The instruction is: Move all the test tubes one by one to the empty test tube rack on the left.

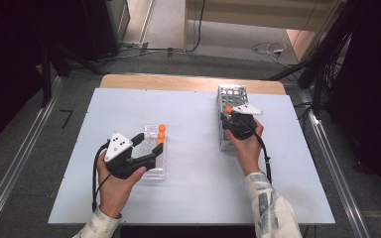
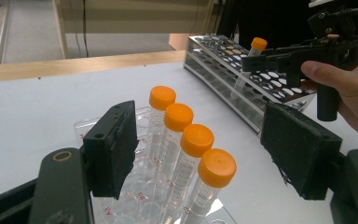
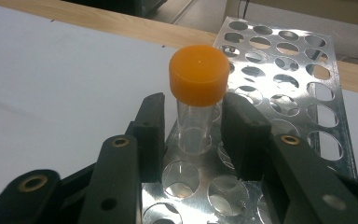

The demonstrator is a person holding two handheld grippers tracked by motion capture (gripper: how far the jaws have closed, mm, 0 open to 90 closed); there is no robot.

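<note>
Right gripper [image 1: 229, 119] at the near end of the perforated metal rack [image 1: 232, 94], jaws narrowed about the clear body of an orange-capped tube [image 3: 198, 100] that stands in a rack hole; in the right gripper view one jaw seems to touch the tube while a thin gap shows at the other, so a firm clamp cannot be told. Left gripper [image 1: 150, 141] with jaws wide apart, holding nothing, either side of the row of capped tubes [image 2: 186, 149] upright in the clear plastic tray [image 1: 155, 171], pads apart from them. Rack and tray well apart on a white worktop [image 1: 193, 188] with a wooden edge at its far side; grey floor, cables and dark stands around. Four orange-capped tubes in the tray, one at the rack, one rack, one tray.
</note>
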